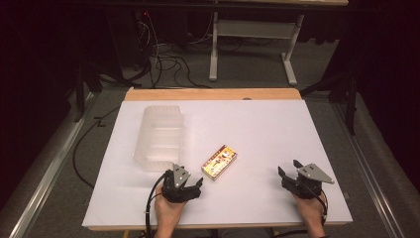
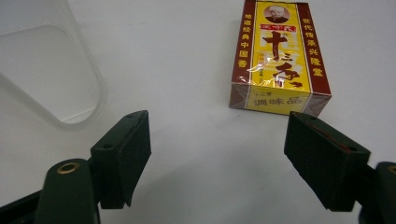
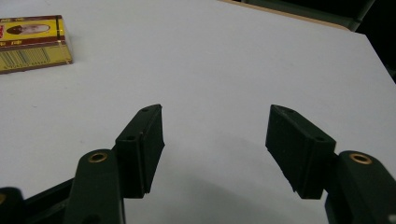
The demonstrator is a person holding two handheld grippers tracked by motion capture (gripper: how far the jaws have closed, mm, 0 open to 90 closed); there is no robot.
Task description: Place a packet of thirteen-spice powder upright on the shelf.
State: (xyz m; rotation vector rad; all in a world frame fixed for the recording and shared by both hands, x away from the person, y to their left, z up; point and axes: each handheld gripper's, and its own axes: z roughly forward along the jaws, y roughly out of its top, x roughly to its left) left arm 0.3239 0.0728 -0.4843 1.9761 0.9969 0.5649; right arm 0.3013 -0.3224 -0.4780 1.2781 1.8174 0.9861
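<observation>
Two hand-held grippers are held low over the white tabletop [image 1: 257, 129], each gripped from behind by a hand that enters from the near edge. The left hand-held gripper [image 1: 190, 179] is angled forward and to the right, its grey plate tilted upward; its jaws are spread wide with nothing between them, and only bare tabletop is seen in the gap in the left gripper view [image 2: 217, 154]. A yellow and red box [image 1: 219, 161] lies flat just ahead of it, apart from the jaws, its short end turned toward the gripper [image 2: 279, 56]. A clear plastic tub [image 1: 159, 136] stands near the box on its left, toward the far left of the tabletop; its rounded corner is seen beside the left jaw [image 2: 56, 79]. The right hand-held gripper [image 1: 289, 171] is held well apart at the near right, pointed forward and slightly left, jaws wide and empty [image 3: 215, 135]. The box is seen at the far left of its view [image 3: 32, 42].
</observation>
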